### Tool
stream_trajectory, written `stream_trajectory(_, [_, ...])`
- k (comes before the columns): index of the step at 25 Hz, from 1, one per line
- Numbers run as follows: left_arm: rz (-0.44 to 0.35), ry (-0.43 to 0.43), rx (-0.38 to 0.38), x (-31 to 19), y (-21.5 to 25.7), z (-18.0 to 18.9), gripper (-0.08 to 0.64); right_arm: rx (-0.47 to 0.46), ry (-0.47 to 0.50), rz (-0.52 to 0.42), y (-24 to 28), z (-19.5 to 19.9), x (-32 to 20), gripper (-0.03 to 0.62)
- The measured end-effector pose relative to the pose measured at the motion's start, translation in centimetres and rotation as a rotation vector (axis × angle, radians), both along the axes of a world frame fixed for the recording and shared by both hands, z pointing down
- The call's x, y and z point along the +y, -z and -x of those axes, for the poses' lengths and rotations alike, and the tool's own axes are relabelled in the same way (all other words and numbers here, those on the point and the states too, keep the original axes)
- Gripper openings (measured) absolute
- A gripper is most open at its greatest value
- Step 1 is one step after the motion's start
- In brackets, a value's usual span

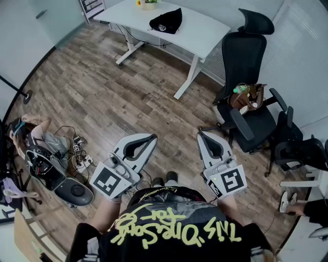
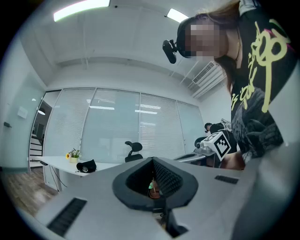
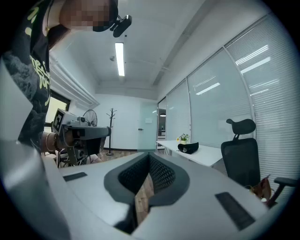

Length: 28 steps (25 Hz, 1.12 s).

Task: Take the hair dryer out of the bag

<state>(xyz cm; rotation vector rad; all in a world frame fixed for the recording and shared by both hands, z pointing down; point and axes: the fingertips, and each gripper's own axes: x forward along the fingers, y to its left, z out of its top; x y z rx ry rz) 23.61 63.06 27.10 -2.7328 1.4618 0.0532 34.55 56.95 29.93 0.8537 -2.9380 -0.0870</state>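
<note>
A brown bag sits on the seat of a black office chair at the right, with a green-capped thing poking out of it. No hair dryer shows in any view. My left gripper and right gripper are held side by side in front of the person's chest, well short of the chair. Both have their jaws shut with nothing between them. In the left gripper view the left gripper points toward the chair, and a bit of the brown bag shows through the hollow of the jaws. The right gripper points level past the desk.
A white desk stands at the back with a black soft bag and a small yellow flower pot on it. Cables and equipment lie on the wooden floor at the left. More dark chairs stand at the far right.
</note>
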Motion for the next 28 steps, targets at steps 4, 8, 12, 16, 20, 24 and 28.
stream_trajectory(4, [0.001,-0.001,-0.006,-0.1,0.3,-0.1,-0.008,0.002,0.003,-0.001,0.2,-0.1,-0.1,0.002])
stream_trajectory(8, [-0.004,0.004,-0.004,-0.1,0.5,-0.1,-0.008,0.001,0.011,-0.006,0.3,-0.3,0.1,0.002])
stream_trajectory(12, [0.001,0.005,-0.008,-0.2,0.4,0.2,-0.008,-0.003,0.02,-0.005,0.4,-0.1,0.1,0.002])
stream_trajectory(16, [0.003,0.012,0.004,-0.3,0.5,0.5,-0.008,-0.025,0.024,0.003,0.6,0.0,0.0,0.002])
stream_trajectory(20, [-0.001,0.021,0.017,-0.3,0.7,0.8,-0.008,-0.044,0.028,0.011,0.6,0.0,-0.1,0.003])
stream_trajectory(24, [0.0,0.03,0.029,-0.3,0.5,0.9,-0.008,-0.05,0.033,0.015,0.5,0.0,0.0,0.003])
stream_trajectory(28, [0.011,0.03,0.031,-0.4,0.2,0.7,-0.006,-0.034,0.03,-0.001,0.3,0.1,0.2,0.004])
